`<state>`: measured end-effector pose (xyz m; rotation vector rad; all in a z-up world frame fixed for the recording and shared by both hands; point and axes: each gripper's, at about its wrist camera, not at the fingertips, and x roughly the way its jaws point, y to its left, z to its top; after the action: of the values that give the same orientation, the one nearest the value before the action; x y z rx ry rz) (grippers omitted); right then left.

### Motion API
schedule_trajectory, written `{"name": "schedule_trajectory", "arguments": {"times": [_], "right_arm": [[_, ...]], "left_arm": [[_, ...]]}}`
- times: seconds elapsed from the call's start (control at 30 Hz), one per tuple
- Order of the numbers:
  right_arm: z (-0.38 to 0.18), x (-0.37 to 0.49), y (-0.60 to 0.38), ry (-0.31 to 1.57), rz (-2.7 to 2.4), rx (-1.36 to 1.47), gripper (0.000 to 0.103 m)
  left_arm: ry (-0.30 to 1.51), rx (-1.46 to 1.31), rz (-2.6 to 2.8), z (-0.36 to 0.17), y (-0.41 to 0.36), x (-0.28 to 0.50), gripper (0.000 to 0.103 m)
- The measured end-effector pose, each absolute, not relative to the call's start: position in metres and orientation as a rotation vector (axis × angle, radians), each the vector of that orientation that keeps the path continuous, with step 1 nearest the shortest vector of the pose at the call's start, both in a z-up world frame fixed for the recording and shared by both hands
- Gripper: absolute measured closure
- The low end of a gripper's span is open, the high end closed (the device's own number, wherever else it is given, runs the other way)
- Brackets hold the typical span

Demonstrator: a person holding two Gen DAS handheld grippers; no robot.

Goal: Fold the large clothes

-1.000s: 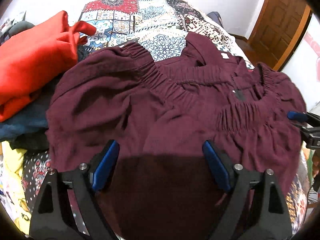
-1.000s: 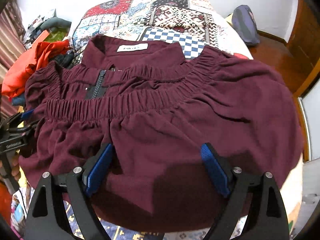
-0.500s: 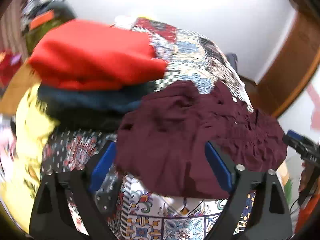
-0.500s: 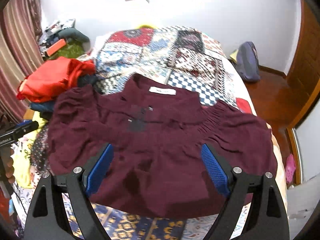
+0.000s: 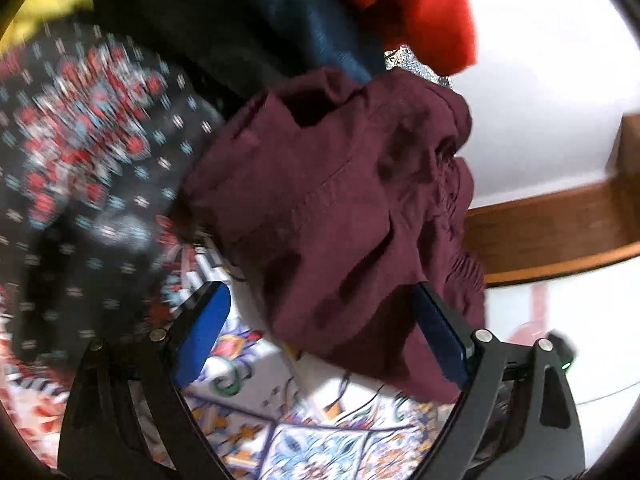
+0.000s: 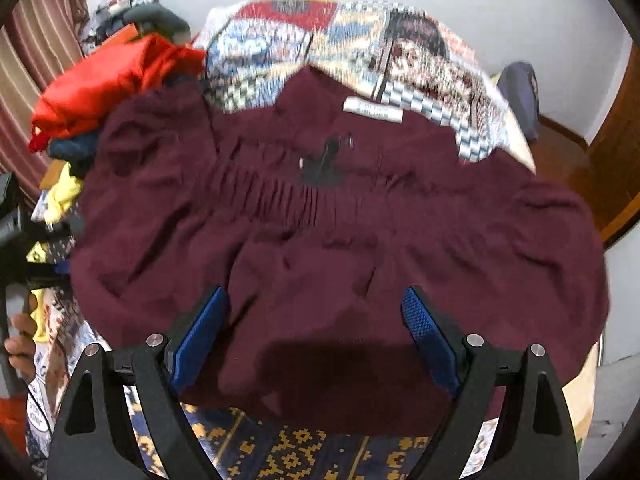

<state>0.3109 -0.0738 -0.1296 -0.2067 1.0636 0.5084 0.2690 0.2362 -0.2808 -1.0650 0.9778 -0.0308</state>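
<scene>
In the left wrist view the left tool (image 5: 320, 344) stands with its blue pads apart and nothing between them. The maroon garment (image 5: 344, 216) fills the centre and right of that frame, bunched, its near edge hanging just above the gap between the pads. Upper left and top of the frame hold the pile of other clothes (image 5: 280, 12), one heap with red, dark blue, black and yellow pieces showing.

In the right wrist view the pile (image 6: 112, 80) sits at the upper left, and the garment (image 6: 340, 220) lies spread on the bed (image 6: 340, 40) across the middle of the frame, its long axis running left to right, the white label (image 6: 372, 110) at its far edge near the top centre. The right tool (image 6: 316, 340), pads apart and holding nothing, hovers at the bottom centre over the garment's near hem.

The garment lies straight ahead of both tools; the right one looks nearer to a flat hem, so the next grip likely starts there.

Count: one maroon garment, one pile, two tools, one bed.
</scene>
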Motion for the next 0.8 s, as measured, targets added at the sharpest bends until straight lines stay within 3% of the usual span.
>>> {"name": "schedule_trajectory", "arguments": {"times": [0.33, 0.43, 0.67, 0.8], "right_arm": [[-0.136, 0.31, -0.073, 1.068, 0.512, -0.187, 0.011], [-0.132, 0.309, -0.074, 1.067, 0.507, -0.181, 0.011], [-0.101, 0.306, -0.087, 1.001, 0.492, -0.154, 0.011], [-0.085, 0.31, -0.099, 0.98, 0.455, -0.108, 0.011]], "left_arm": [[0.869, -1.034, 0.051, -0.292, 0.232, 0.307, 0.011], [0.824, -1.037, 0.123, -0.293, 0.227, 0.314, 0.016], [0.775, -0.934, 0.204, -0.257, 0.209, 0.3, 0.057], [0.698, -0.838, 0.19, -0.21, 0.205, 0.296, 0.067]]}}
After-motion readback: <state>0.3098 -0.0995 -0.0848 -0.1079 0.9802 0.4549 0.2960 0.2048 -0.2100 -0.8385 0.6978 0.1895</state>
